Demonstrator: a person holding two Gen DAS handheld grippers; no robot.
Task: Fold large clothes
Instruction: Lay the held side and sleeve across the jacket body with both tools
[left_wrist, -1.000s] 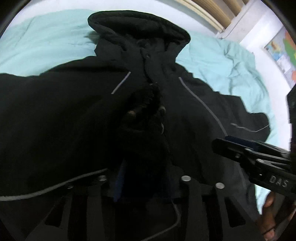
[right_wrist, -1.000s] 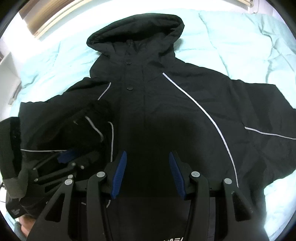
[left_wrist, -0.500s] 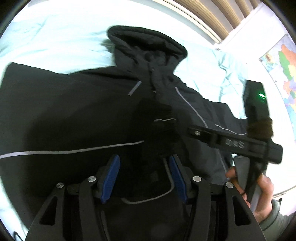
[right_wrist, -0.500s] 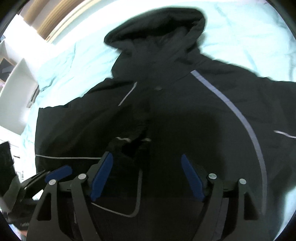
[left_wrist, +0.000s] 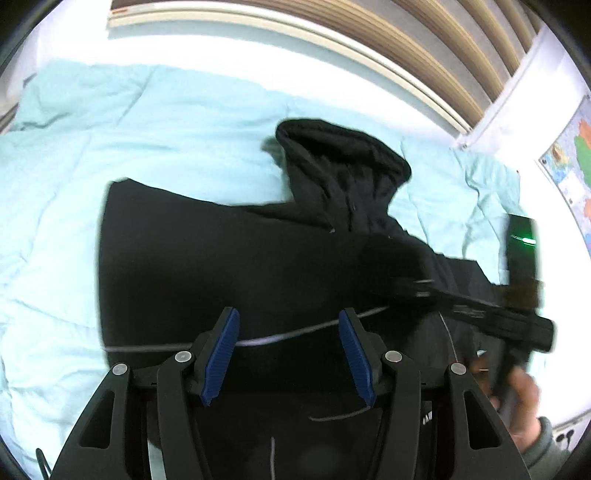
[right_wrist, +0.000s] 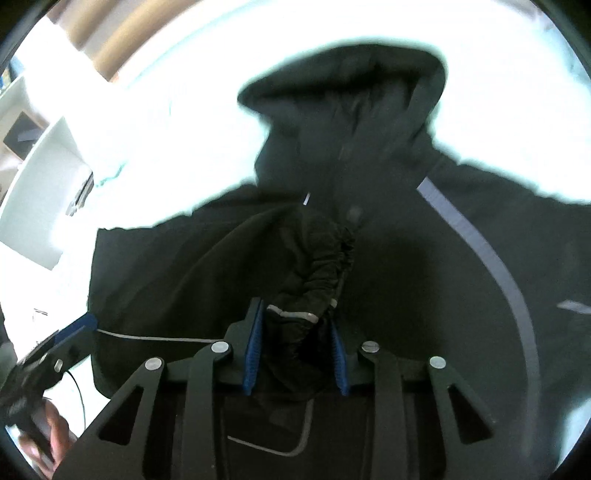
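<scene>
A black hooded jacket (left_wrist: 229, 258) with thin grey piping lies face up on a pale teal bed, hood (left_wrist: 343, 158) towards the far side. Its left sleeve is folded across the body. My left gripper (left_wrist: 290, 354) is open and empty above the folded sleeve. My right gripper (right_wrist: 297, 354) is shut on the bunched cuff of that sleeve (right_wrist: 295, 325), held over the jacket's chest (right_wrist: 424, 295). The right gripper also shows in the left wrist view (left_wrist: 413, 286), and the left gripper's blue pad shows in the right wrist view (right_wrist: 79, 325).
The teal duvet (left_wrist: 110, 133) spreads to the left and far side of the jacket. A slatted headboard (left_wrist: 388, 48) and a wall map (left_wrist: 570, 155) lie beyond. A white shelf unit (right_wrist: 44, 192) stands at the left in the right wrist view.
My left gripper let go of the sleeve cuff, opened and drew back. My right gripper closed on the cuff and carries it over the jacket's chest.
</scene>
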